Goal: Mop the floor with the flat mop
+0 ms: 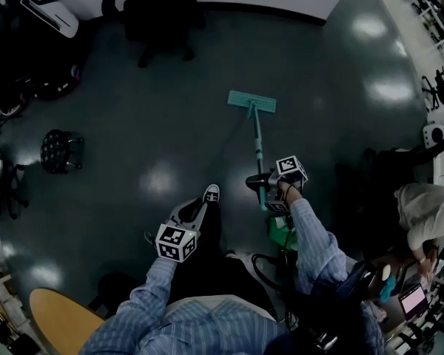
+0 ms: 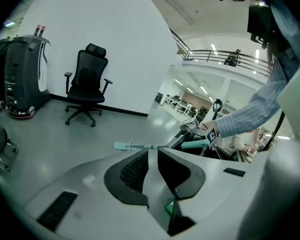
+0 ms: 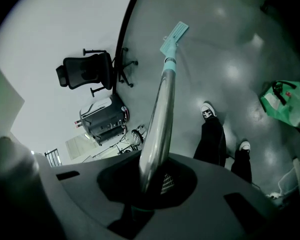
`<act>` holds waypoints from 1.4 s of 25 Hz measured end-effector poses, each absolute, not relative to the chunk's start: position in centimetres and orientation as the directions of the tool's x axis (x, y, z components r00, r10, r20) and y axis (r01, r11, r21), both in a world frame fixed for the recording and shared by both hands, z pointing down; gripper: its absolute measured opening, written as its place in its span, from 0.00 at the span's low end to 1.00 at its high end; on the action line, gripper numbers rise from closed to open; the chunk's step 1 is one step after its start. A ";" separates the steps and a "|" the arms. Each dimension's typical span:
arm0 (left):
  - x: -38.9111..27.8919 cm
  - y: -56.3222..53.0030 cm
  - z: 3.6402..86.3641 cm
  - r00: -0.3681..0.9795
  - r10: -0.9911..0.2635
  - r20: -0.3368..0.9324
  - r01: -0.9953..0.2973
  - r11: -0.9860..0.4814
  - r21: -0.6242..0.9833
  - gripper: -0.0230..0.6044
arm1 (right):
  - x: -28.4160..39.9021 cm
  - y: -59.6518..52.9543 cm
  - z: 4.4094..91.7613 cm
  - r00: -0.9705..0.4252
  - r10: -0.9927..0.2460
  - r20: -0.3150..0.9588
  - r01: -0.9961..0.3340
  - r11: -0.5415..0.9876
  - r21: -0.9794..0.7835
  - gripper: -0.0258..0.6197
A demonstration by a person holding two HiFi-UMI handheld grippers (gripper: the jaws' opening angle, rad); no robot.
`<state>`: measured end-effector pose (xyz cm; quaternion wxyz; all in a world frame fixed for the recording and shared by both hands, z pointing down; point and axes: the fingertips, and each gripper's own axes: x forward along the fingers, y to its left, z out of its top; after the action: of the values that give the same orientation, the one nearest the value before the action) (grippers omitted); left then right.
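The flat mop has a teal head (image 1: 251, 101) lying flat on the dark floor ahead of me. Its pole (image 1: 257, 140) slants back to my right gripper (image 1: 266, 191), which is shut on the handle near its teal grip. In the right gripper view the metal pole (image 3: 159, 119) runs out from between the jaws to the mop head (image 3: 174, 38). My left gripper (image 1: 200, 207) hangs lower left, above my shoe (image 1: 211, 194), apart from the mop, jaws together and holding nothing. From the left gripper view the mop head (image 2: 121, 145) shows low on the floor beyond the left gripper (image 2: 152, 156).
A black office chair (image 1: 159, 9) stands by the far wall, and a black-and-white machine (image 1: 29, 43) sits at the far left. A small round stool (image 1: 57, 150) is left of me. A green bag (image 1: 283, 235) and cables lie by my right side. Another person (image 1: 422, 213) crouches at right.
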<state>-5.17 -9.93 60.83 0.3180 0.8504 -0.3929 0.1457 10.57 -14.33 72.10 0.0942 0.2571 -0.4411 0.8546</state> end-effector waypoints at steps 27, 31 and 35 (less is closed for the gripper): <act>-0.7 16.6 55.0 0.675 -0.629 0.387 -0.738 -0.554 0.385 0.13 | 13.7 33.8 67.0 -0.881 0.115 0.458 -0.432 -0.589 -0.683 0.12; 0.2 17.3 54.7 0.689 -0.616 0.382 -0.724 -0.573 0.383 0.13 | 16.2 37.8 65.8 -0.872 0.175 0.458 -0.467 -0.583 -0.665 0.12; 0.6 17.3 54.8 0.705 -0.595 0.386 -0.709 -0.595 0.378 0.13 | 18.2 40.2 65.2 -0.849 0.233 0.474 -0.515 -0.566 -0.644 0.12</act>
<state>0.65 17.29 54.80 0.2593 0.8861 -0.3681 0.1103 18.24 40.20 65.17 0.2152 0.1708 -0.4132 0.8682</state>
